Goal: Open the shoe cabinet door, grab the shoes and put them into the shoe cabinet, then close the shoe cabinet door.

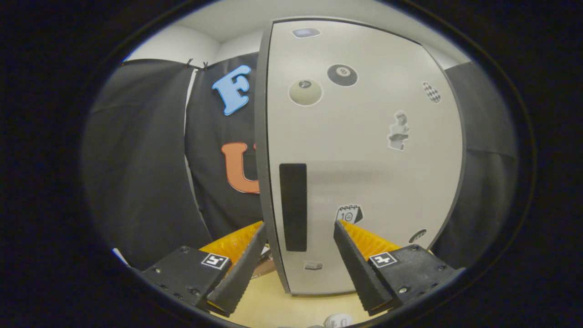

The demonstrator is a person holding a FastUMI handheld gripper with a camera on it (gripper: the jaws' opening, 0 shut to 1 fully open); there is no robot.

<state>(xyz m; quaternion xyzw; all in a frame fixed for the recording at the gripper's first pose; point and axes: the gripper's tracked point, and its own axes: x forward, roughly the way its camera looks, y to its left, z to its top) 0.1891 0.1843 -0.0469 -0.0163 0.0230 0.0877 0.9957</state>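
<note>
We see the gripper (300, 225) released, its fingers spread wide to either side of the shoe cabinet door's (364, 150) free edge. The door stands just ahead of them, swung edge-on. Its dark handle strip (293, 207) lies between the fingers, near the left edge of the door face. Stickers (342, 74) dot the door. A pale floor (273, 305) lies below.

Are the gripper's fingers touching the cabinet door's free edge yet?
Cannot tell. In the gripper view the open gripper straddles the shoe cabinet door edge and black handle strip, but the fingertips overlap the door with no plain gap or contact.
</note>
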